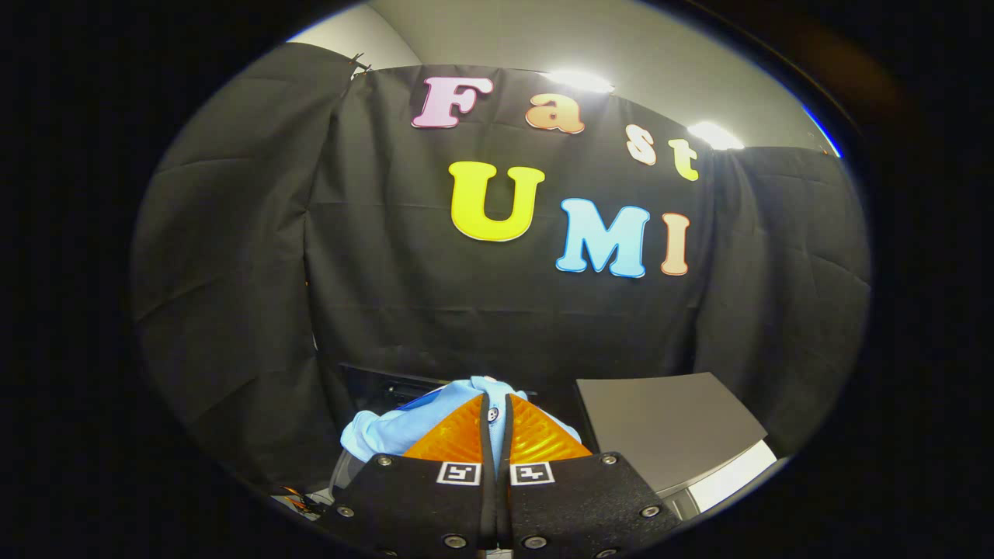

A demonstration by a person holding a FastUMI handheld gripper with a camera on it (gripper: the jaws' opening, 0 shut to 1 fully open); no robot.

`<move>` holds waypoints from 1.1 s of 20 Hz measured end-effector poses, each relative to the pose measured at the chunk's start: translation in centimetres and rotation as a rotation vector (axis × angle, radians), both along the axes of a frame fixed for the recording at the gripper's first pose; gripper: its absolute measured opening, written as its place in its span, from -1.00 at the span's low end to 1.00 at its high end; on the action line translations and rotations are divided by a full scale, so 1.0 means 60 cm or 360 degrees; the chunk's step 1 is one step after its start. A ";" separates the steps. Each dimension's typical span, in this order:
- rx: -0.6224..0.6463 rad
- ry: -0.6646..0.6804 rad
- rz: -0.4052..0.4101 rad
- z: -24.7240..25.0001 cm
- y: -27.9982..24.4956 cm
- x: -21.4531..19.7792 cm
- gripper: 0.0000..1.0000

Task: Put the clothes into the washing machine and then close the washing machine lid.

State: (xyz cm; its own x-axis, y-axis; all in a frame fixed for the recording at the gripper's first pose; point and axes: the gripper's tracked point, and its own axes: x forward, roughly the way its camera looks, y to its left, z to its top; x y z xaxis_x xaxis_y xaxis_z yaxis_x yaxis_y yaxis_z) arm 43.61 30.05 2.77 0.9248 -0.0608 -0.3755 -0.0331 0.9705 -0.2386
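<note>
Gripper view, near to far: gripper [497, 415] at lower centre of frame, fingers together, clamped on light blue shirt [388, 431]; cloth bunches between and left of tips, button visible in the gap. Grey lid [668, 427] lower right, raised; dark opening of washing machine [380, 384] just beyond shirt. Judgement: carry shirt over opening, keep grip firm, lower deep before release so no cloth hangs over rim.

Just right of the gripper [497, 411], a flat grey matte panel [668, 427] resting tilted on a white glossy body [734, 475]; fingers pressed together on a crumpled light-blue buttoned cloth garment [388, 431], bunched before a dark opening [380, 384].
</note>
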 end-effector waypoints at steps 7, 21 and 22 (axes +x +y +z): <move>0.0001 0.0098 0.0022 -0.100 0.078 0.027 -1.00; -0.0044 0.0518 -0.0054 -0.405 0.072 0.054 -1.00; -0.0050 0.0538 -0.0063 -0.422 0.068 0.056 -1.00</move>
State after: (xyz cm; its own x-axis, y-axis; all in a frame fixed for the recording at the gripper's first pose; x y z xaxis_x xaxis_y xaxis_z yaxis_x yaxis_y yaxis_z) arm 46.98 34.11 -22.57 0.7452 -0.1107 -0.6576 -0.0775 0.9651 -0.2503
